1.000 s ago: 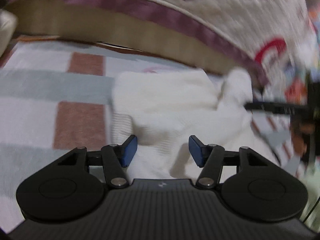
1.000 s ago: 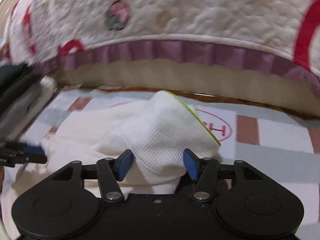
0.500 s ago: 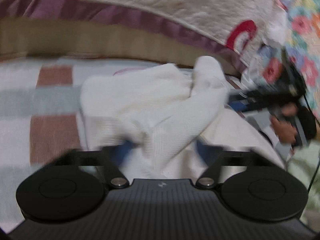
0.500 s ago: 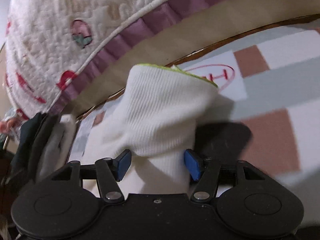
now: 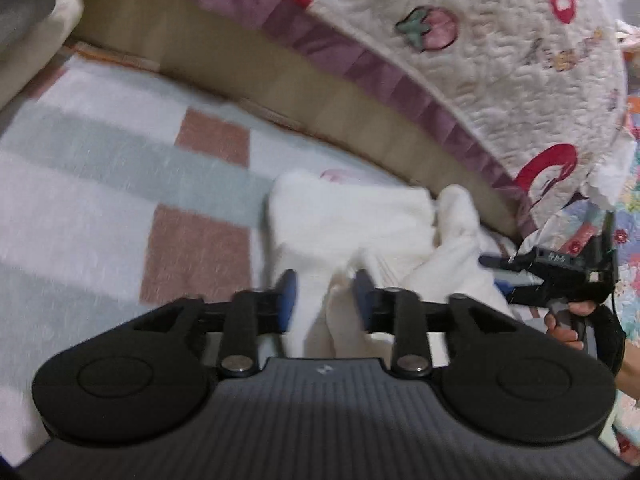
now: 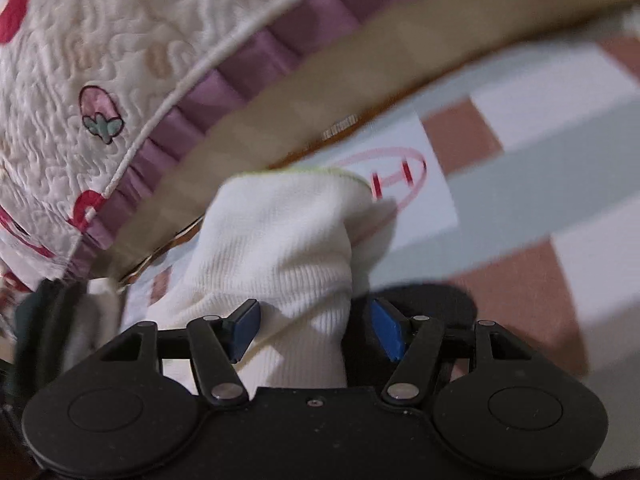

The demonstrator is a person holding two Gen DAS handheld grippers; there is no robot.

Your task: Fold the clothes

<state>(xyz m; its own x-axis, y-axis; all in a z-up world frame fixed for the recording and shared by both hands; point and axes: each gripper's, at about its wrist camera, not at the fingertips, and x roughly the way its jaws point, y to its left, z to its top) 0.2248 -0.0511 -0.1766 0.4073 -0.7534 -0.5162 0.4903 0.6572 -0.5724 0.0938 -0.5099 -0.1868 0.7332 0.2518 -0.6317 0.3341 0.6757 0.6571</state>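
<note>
Checked bedding (image 5: 120, 184) in white, grey-green and reddish-brown squares filled the lower left of the left wrist view, and a cream quilt (image 5: 500, 60) with red shapes, a small strawberry and a purple frill curved across the top. A white knitted garment (image 5: 340, 224) lay bunched on the checked bedding near the middle of that view, just below the quilt's edge. The left hand-held gripper (image 5: 325, 300) sat at the bottom middle, and its blue pads (image 5: 289, 300) had just been opening, with a fold of the white garment between them; the picture was too blurry to tell if the pads pressed the cloth. At the right edge a hand (image 5: 568, 320) held the other black tool beside the garment. In the right wrist view the white garment (image 6: 280, 240) rose up in a hump in the middle, with a thin yellow-green edge along its top. The right hand-held gripper (image 6: 314, 326) was at the bottom middle with its jaws wide apart. The cloth lay between them and touched the left pad (image 6: 244, 328), but a dark gap showed beside the right pad, so it was let go.
</note>
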